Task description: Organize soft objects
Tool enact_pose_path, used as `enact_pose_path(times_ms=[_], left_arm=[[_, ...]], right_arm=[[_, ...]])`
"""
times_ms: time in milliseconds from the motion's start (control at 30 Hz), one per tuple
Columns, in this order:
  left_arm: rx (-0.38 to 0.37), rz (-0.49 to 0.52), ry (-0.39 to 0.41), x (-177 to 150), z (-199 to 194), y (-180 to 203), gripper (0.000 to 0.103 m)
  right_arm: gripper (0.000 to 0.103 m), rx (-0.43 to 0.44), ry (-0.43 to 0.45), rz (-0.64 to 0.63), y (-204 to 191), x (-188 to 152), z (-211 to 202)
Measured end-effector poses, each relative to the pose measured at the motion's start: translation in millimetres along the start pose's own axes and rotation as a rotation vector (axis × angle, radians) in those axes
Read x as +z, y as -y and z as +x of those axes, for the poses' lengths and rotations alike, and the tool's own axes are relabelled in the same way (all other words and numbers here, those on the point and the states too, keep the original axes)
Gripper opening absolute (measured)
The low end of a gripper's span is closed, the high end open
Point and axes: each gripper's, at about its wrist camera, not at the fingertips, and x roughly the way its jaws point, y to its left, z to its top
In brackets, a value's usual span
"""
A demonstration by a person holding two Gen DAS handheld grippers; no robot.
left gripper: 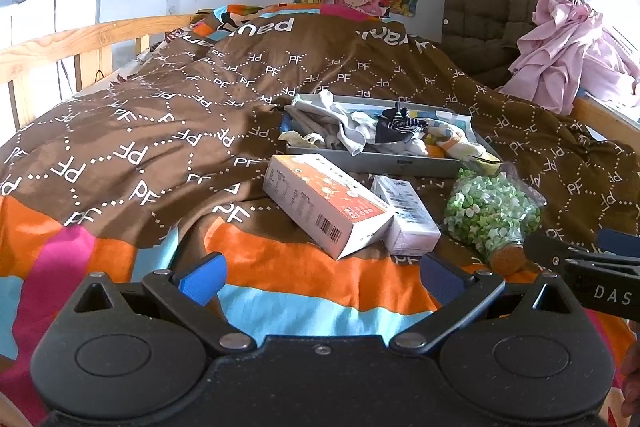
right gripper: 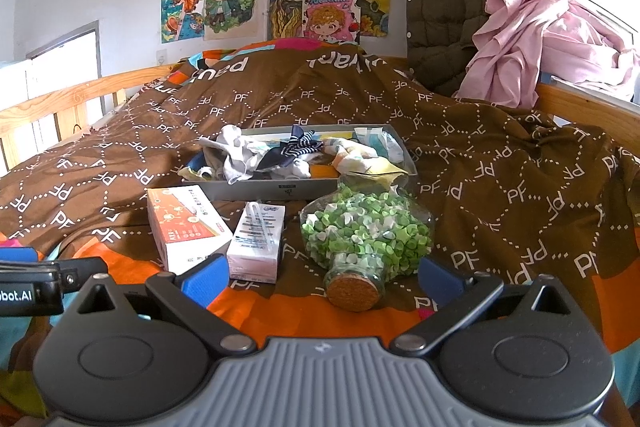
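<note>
We're over a bed draped in a brown quilt (right gripper: 500, 163) printed with white PF letters, bright cartoon drawings (right gripper: 224, 1) taped on the wall behind. Our landmark is the grey tray (right gripper: 256, 187) lying on the quilt: the soft things sit heaped inside it, crumpled white socks (right gripper: 240, 157) at its left end, a navy striped bow (right gripper: 298, 143) in the middle, a pastel cloth (right gripper: 354, 157) to the right. Just in front of the tray lie an orange-and-white box (right gripper: 182, 227), a small white carton (right gripper: 258, 241) and a corked glass bottle of green paper stars (right gripper: 366, 237) on its side. Our left gripper (left gripper: 320, 277) hangs wide open, holding nothing; our right gripper (right gripper: 322, 273) too, spread wide, empty, its tips flanking the cork.
</note>
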Motion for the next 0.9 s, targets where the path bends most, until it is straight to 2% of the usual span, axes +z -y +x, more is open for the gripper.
enact_pose_path(times_ms=[900], left_arm=[[0.012, 0.001, -0.003, -1.3, 0.3, -2.0, 0.102]], right_arm=[[0.103, -0.001, -0.003, 0.004, 1.2, -0.4, 0.8]])
